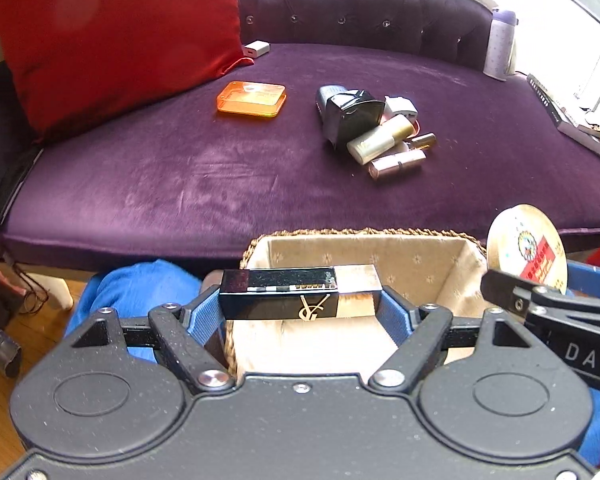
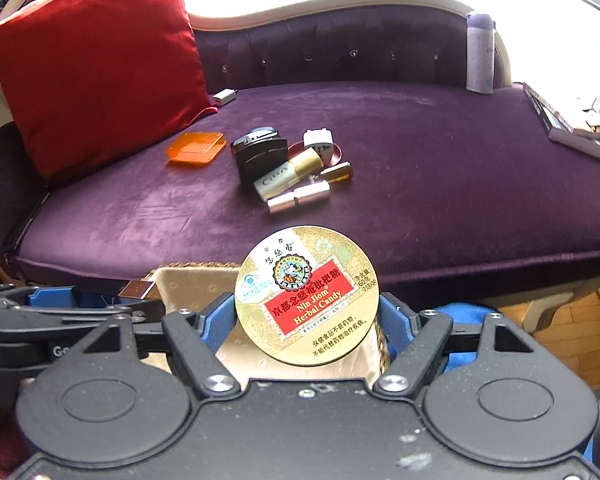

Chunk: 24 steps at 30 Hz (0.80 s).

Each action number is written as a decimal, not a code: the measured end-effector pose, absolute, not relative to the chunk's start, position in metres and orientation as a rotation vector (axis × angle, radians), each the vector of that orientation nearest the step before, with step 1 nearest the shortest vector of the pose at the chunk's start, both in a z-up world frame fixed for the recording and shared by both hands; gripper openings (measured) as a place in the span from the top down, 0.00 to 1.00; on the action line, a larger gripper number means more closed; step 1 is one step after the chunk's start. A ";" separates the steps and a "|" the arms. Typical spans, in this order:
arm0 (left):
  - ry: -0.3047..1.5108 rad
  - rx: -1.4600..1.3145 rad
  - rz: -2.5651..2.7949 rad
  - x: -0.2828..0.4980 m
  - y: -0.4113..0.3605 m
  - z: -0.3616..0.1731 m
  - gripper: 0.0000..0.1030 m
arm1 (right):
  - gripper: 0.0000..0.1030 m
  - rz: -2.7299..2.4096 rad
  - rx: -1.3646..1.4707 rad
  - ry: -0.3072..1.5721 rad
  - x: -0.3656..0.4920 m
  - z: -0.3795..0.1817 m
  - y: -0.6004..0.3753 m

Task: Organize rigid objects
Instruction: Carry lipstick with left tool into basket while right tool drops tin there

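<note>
My left gripper (image 1: 300, 300) is shut on a long black box (image 1: 288, 294) with a gold logo and a mirrored end, held crosswise above a wicker basket (image 1: 456, 256) with a beige cloth lining. My right gripper (image 2: 307, 312) is shut on a round gold candy tin (image 2: 307, 296) with a red label, held on edge over the same basket (image 2: 188, 280). The tin (image 1: 526, 248) also shows at the right of the left wrist view. On the purple sofa cushion (image 1: 180, 176) lie an orange flat case (image 1: 252, 98) and a small heap of cosmetics (image 1: 376, 130).
A red pillow (image 1: 112, 36) leans at the sofa's left end, with a small white box (image 1: 257, 49) beside it. A lilac bottle (image 1: 500, 44) stands at the back right. Dark books (image 1: 564, 120) lie at the right end. Blue cloth (image 1: 140, 288) lies under the basket.
</note>
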<state>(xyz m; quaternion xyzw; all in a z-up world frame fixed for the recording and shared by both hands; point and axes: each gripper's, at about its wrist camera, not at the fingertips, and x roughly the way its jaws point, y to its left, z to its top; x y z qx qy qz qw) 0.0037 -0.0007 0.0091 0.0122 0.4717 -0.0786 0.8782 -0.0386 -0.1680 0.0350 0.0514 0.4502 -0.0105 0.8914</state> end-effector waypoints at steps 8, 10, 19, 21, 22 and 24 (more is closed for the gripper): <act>0.958 0.053 -0.122 -0.004 -0.005 0.004 0.26 | 0.26 -0.034 0.067 0.959 -0.063 0.029 -0.159; 0.989 0.051 -0.113 -0.002 -0.004 -0.003 0.26 | 0.26 -0.030 0.073 0.992 -0.058 0.021 -0.159; 1.005 0.060 -0.100 -0.005 -0.004 -0.006 0.26 | 0.26 -0.032 0.041 0.996 -0.060 0.021 -0.157; 1.006 0.069 -0.100 -0.005 -0.006 -0.006 0.26 | 0.26 -0.037 0.043 1.001 -0.057 0.019 -0.156; 1.007 0.072 -0.100 -0.005 -0.006 -0.006 0.26 | 0.26 -0.040 0.046 1.003 -0.057 0.018 -0.157; 1.013 0.074 -0.100 -0.004 -0.006 -0.006 0.26 | 0.25 -0.048 0.056 1.007 -0.056 0.018 -0.159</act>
